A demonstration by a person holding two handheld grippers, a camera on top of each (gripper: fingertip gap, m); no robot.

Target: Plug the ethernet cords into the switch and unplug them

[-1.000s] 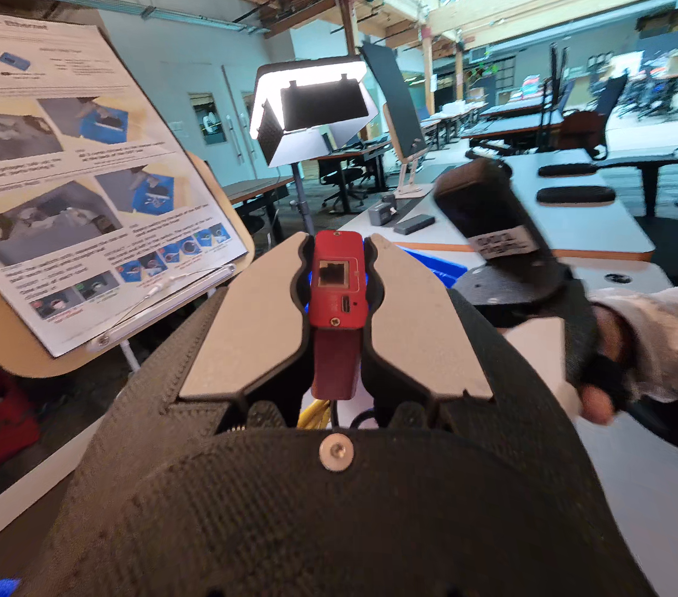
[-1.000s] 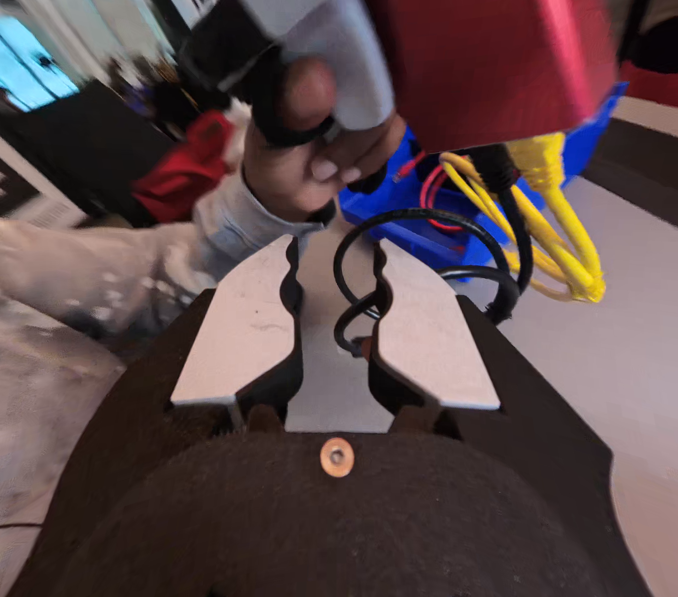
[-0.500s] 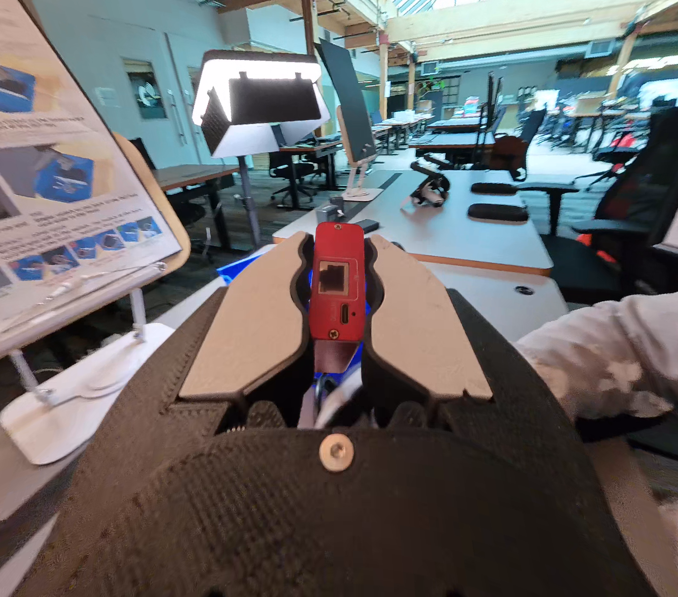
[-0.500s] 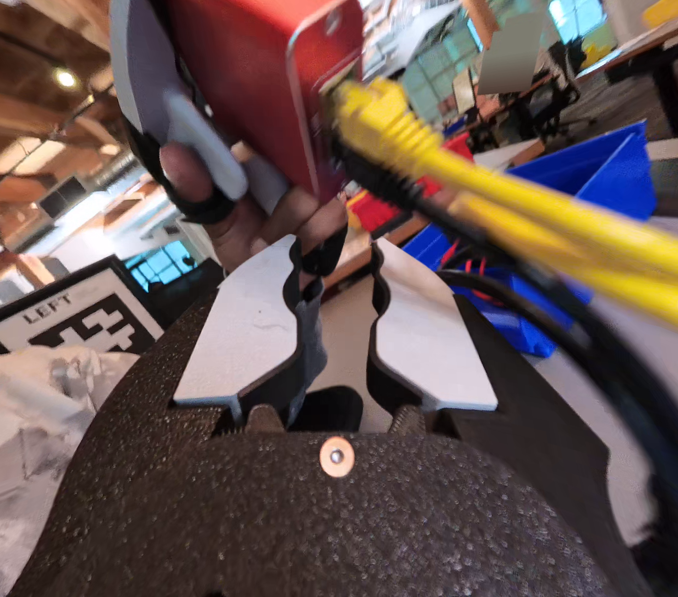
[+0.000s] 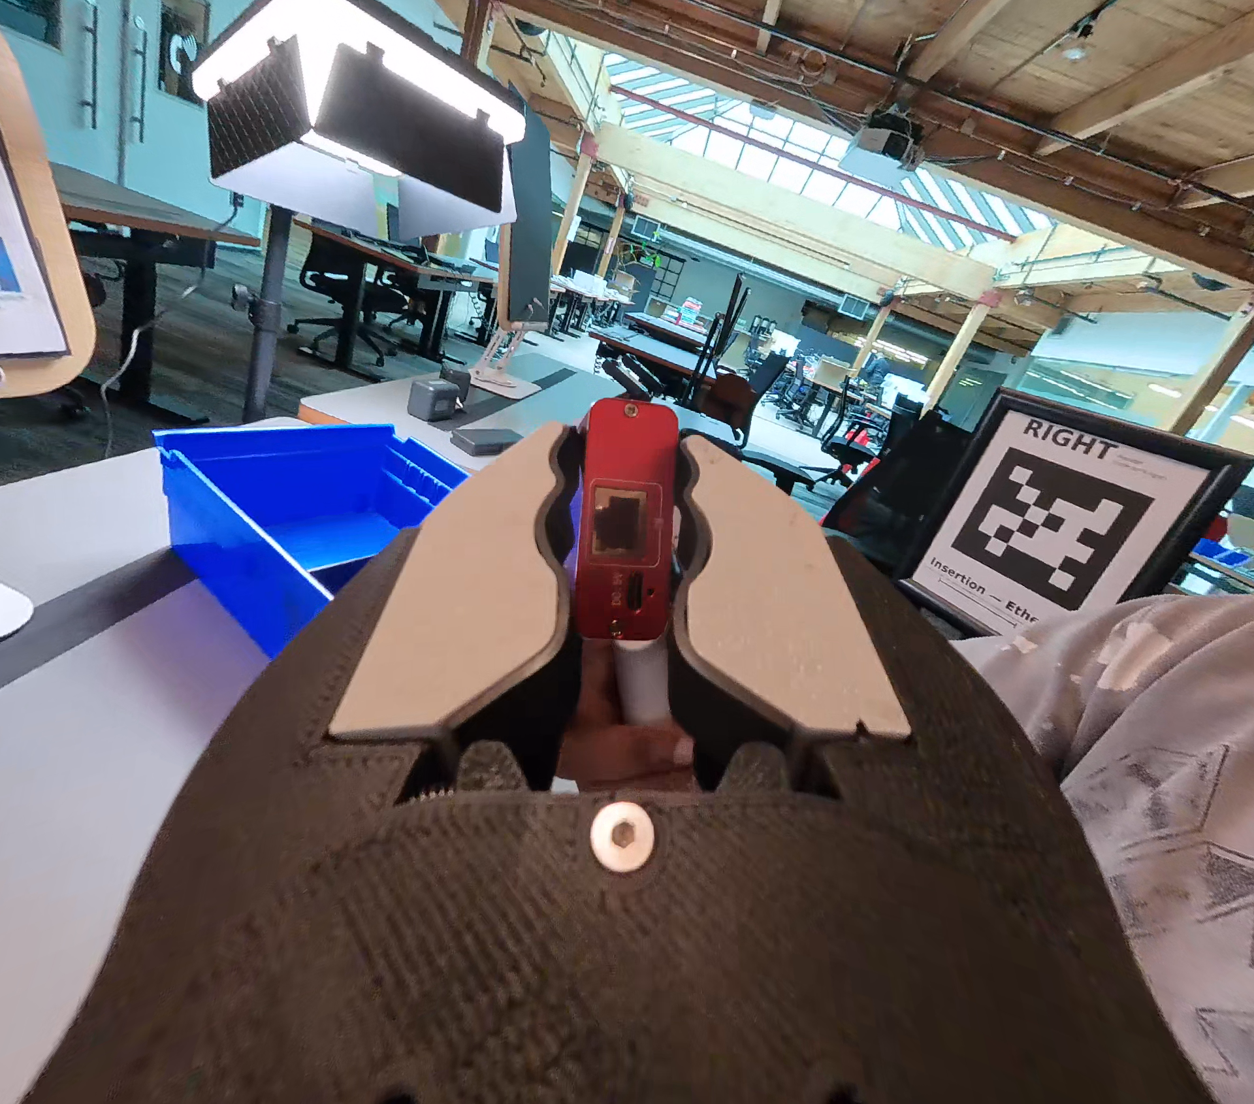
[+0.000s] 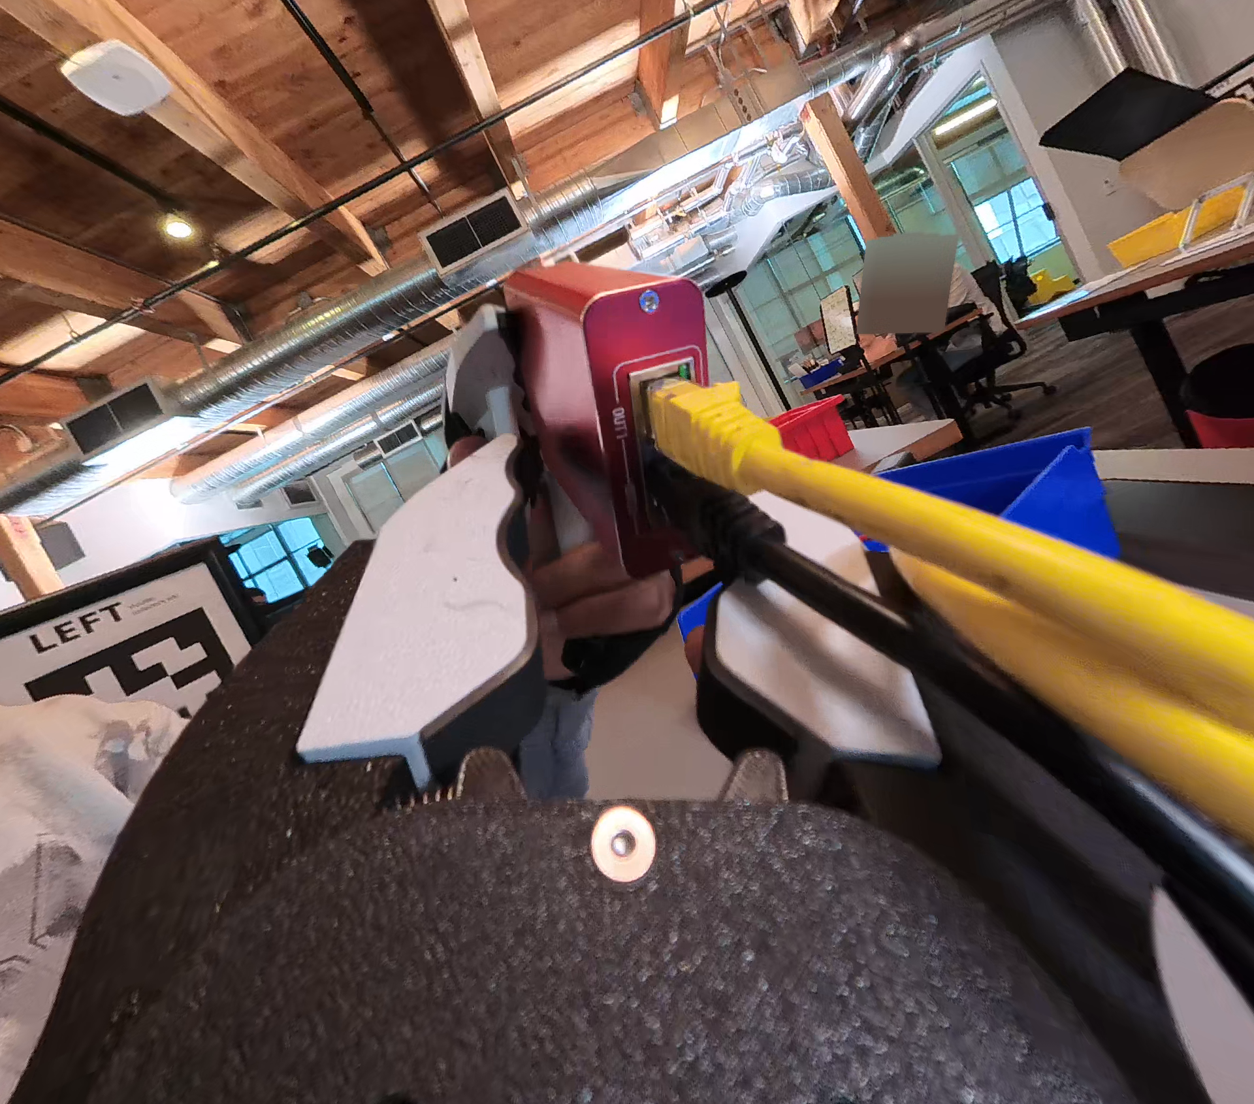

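My left gripper (image 5: 628,460) is shut on a red switch (image 5: 628,528) and holds it up off the table, one empty port facing its camera. In the right wrist view the same switch (image 6: 597,393) is straight ahead, its other end towards me. A yellow ethernet cord (image 6: 848,494) is plugged into that end, with a black cord (image 6: 746,535) plugged in just below it. Both cords run down to the lower right across my right finger. My right gripper (image 6: 611,528) is open and empty, just short of the switch.
A blue bin (image 5: 271,501) sits on the white table (image 5: 102,698) to the left; it also shows in the right wrist view (image 6: 1018,481). A lit lamp panel on a stand (image 5: 353,121) is behind it. A red bin (image 6: 814,426) sits farther off.
The left gripper has swung right and tilted up, still holding the switch. In the right wrist view the switch has come to the centre, its corded end now facing that gripper.
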